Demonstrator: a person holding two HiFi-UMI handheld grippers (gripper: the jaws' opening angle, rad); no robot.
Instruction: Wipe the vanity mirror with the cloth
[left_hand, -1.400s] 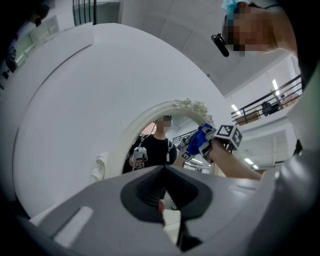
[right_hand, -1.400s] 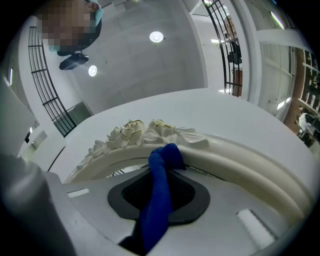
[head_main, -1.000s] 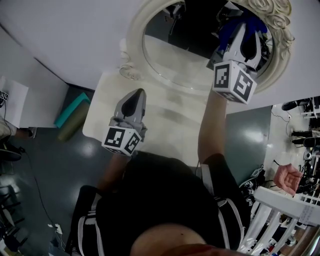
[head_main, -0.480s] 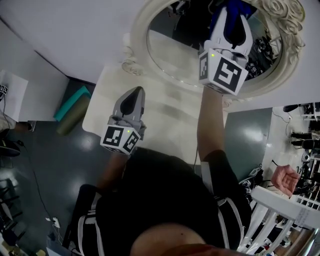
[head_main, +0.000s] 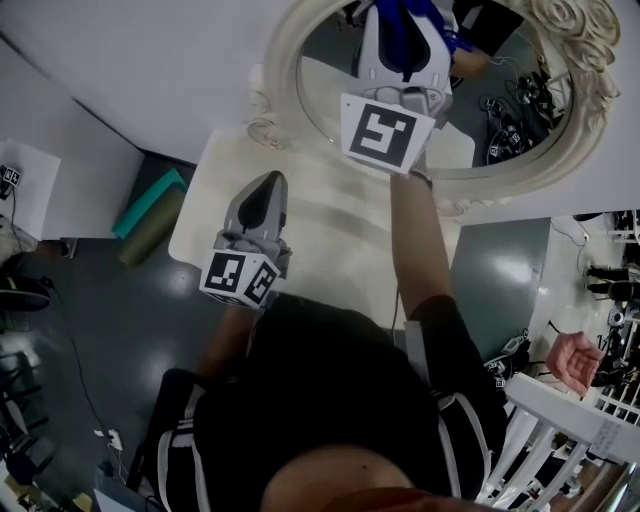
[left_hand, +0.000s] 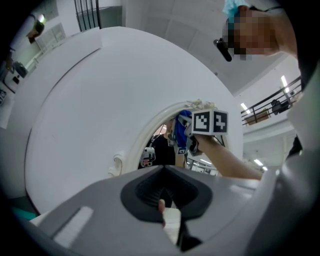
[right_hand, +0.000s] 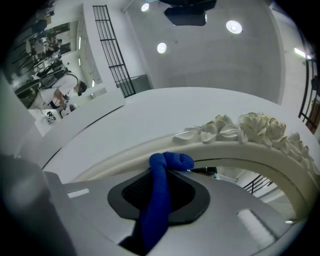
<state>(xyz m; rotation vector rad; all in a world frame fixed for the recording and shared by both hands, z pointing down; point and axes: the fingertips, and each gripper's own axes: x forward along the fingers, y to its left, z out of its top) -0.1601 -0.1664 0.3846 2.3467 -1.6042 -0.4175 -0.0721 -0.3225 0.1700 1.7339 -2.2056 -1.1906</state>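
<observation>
1. The vanity mirror stands upright along the far edge of the table. It is an oval glass in a cream carved frame.
2. The cloth is blue. It is pinched lengthwise between the jaws of the right hand-held gripper, which are closed on it. Its bunched end projects past the jaw tips, evidently so that fabric and not the jaws meets the glass.
3. The right hand-held gripper is raised on an extended arm to the upper part of the glass. The cloth end lies just below the top rim. It appears to be touching the glass, though contact cannot be confirmed.
4. The left hand-held gripper hangs low over the table's near-left part, well apart from the mirror. Its jaws are together with nothing between them. Judged idle and kept out of the wiping path.
5. Obstructions: the carved flowers on the frame stand proud just beside the cloth end. They could snag it on a stroke along the rim. The tabletop below shows no loose items.
6. Surroundings: a teal object lies on the dark floor off the table's left edge. White railings and another person's hand are off the right edge, well apart from the work.
</observation>
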